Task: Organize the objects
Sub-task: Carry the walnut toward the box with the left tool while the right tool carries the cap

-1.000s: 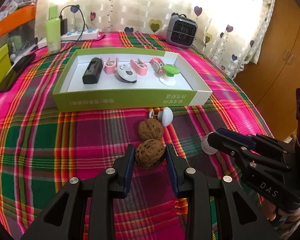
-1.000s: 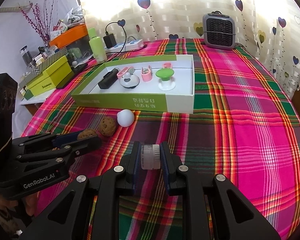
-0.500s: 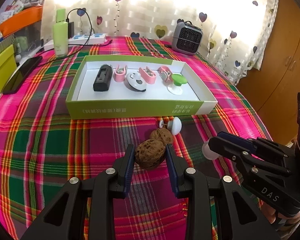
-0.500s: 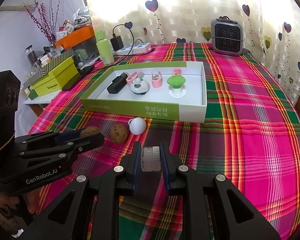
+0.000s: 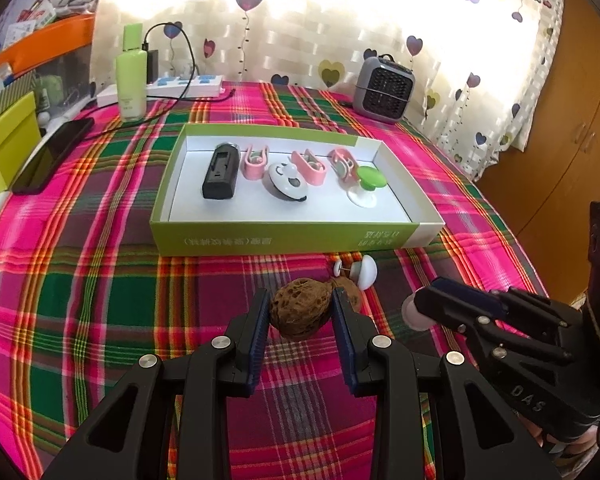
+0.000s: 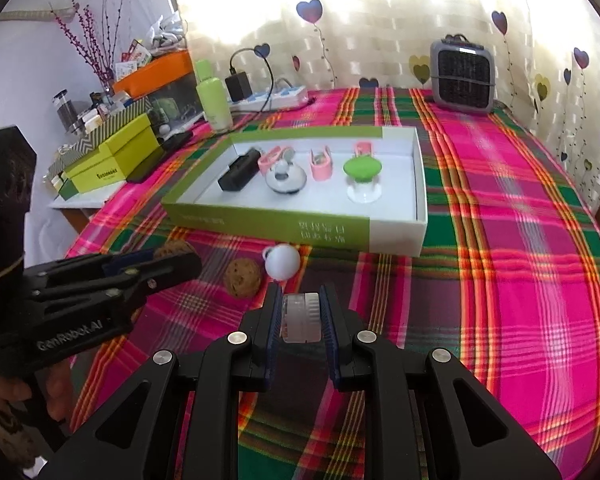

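Note:
My left gripper (image 5: pixel 302 318) is shut on a brown walnut (image 5: pixel 300 308), held just above the plaid cloth. A second walnut (image 6: pixel 243 277) lies loose beside a white round knob (image 6: pixel 283 262); in the left wrist view it is mostly hidden behind the held one. My right gripper (image 6: pixel 302 320) is shut on a small translucent white cylinder (image 6: pixel 302 316), to the right of the left gripper. Beyond both stands the open green-and-white box (image 5: pixel 300 236). It holds a black device (image 5: pixel 220 172), pink clips (image 5: pixel 308 166), a white round piece (image 5: pixel 288 180) and a green-topped knob (image 5: pixel 370 178).
A grey heater (image 5: pixel 384 90) stands at the back right of the bed. A green bottle (image 5: pixel 131 80) and a power strip (image 5: pixel 188 84) are at the back left. A dark phone (image 5: pixel 52 156) and yellow-green boxes (image 5: pixel 4 140) are on the left, and a wooden cabinet (image 5: pixel 560 120) on the right.
The left gripper has risen a little with the walnut, which now covers most of the loose walnut. The right gripper keeps its hold on the cylinder, and the box sits lower in both views.

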A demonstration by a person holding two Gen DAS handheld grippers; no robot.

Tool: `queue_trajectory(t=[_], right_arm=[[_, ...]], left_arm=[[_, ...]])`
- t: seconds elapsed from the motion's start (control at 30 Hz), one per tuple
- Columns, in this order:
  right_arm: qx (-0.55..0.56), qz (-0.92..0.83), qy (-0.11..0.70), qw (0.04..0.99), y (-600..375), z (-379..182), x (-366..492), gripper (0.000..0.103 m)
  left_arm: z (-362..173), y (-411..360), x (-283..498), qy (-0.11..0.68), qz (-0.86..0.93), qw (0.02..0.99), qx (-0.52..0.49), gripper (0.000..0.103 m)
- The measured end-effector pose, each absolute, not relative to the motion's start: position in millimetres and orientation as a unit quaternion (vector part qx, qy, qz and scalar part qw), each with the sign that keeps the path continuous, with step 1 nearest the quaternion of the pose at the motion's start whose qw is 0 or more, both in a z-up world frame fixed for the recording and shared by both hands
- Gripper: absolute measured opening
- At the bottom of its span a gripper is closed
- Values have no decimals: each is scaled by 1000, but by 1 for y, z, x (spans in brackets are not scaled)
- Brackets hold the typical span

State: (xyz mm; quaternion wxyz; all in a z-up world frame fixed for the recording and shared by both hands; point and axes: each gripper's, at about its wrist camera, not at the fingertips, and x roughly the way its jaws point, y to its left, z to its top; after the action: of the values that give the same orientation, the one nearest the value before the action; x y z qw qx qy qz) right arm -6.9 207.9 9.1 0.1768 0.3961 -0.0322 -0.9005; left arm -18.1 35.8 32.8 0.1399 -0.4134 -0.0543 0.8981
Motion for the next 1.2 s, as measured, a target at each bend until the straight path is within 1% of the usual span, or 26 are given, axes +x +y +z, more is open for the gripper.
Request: queue_trajectory(t=[0.57,0.83,1.2], right_arm=[[412,-897,-12,159,204,-2,-3,21],[395,-902,-15,174,201,13,-6,20],[383,-905,-18,186,196,26,-30,20]], left_arm=[[29,36,-21,-55,896,139,-418,29],[34,34,-24,-53,899,142,-411,29],[45,32,-38,-45,906,138,-398,29]])
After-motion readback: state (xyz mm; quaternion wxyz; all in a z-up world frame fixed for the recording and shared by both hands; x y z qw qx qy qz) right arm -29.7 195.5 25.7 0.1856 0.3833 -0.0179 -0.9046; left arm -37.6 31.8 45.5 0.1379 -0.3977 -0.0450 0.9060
